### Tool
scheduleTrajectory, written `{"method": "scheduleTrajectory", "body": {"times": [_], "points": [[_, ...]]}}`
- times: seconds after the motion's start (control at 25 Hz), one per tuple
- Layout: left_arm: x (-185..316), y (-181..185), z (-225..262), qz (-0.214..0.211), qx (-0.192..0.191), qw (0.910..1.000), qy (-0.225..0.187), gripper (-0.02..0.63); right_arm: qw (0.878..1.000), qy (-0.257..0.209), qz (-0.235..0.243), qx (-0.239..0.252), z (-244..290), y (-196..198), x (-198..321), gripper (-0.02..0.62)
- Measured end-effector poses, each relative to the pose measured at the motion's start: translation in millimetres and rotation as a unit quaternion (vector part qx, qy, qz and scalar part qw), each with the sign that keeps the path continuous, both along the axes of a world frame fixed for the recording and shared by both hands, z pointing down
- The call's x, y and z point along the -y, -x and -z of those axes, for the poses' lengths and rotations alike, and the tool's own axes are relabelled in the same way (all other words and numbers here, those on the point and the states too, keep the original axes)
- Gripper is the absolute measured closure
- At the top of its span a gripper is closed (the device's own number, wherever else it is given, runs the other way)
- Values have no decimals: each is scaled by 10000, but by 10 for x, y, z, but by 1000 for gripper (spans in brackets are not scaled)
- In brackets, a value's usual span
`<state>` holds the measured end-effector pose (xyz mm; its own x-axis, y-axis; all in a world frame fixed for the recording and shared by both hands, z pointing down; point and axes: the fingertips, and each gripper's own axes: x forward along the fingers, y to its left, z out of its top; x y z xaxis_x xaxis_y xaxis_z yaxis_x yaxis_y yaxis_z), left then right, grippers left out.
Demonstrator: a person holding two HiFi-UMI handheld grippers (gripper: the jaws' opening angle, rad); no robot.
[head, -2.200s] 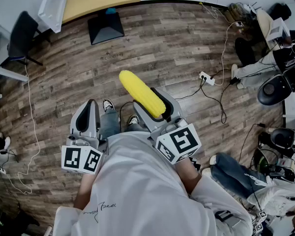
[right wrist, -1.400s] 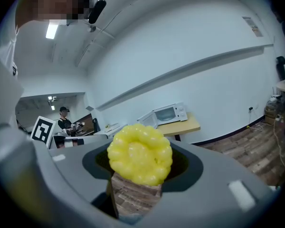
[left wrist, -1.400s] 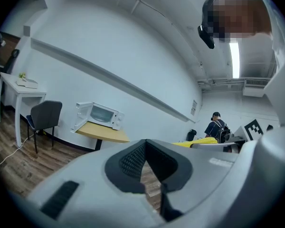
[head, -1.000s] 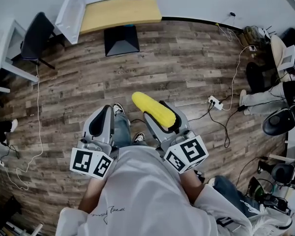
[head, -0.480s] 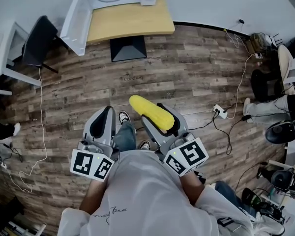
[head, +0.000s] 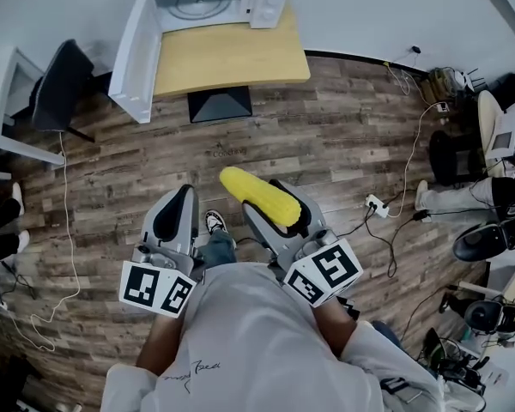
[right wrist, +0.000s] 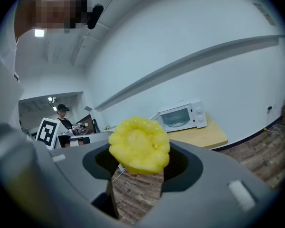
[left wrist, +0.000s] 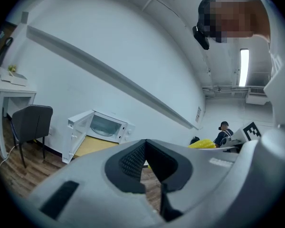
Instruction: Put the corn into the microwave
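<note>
A yellow corn cob (head: 257, 195) lies lengthwise in my right gripper (head: 270, 202), whose jaws are shut on it; its blunt end (right wrist: 139, 145) fills the right gripper view. My left gripper (head: 178, 202) is held beside it at waist height, jaws together with nothing in them. Ahead, a white microwave (head: 215, 1) stands on a wooden table (head: 232, 58) against the wall, with its door (head: 133, 45) swung open to the left. The microwave (left wrist: 104, 126) shows beyond the left gripper (left wrist: 145, 148), and again (right wrist: 180, 117) past the corn.
A black chair (head: 56, 88) and a white desk (head: 0, 93) stand left of the table. A power strip (head: 376, 205) with trailing cables lies on the plank floor to the right. Seated people and gear (head: 489, 187) crowd the right edge.
The table and microwave have come further into view and nearer as both grippers were carried toward them. The corn stays in the right gripper's grip.
</note>
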<state>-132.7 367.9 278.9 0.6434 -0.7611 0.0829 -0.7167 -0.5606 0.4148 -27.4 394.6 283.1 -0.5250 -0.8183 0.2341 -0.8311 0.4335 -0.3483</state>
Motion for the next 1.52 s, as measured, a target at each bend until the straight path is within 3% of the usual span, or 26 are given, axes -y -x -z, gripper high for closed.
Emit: {"method": "scheduleTrajectory", "body": {"times": [0.56,1.0,1.52], "points": [[435,314,164,-32,-77,9999,-117,617,9993,-202,-294,-102,218,39,513,337],[763,215,124,-43,10,10000,-73,617,9988,-286,-405,-21,208,-141,965,336],[1637,31,54,169,274,9994,-109,617,9998,-146,-102,-6,17,-284,1962,336]]}}
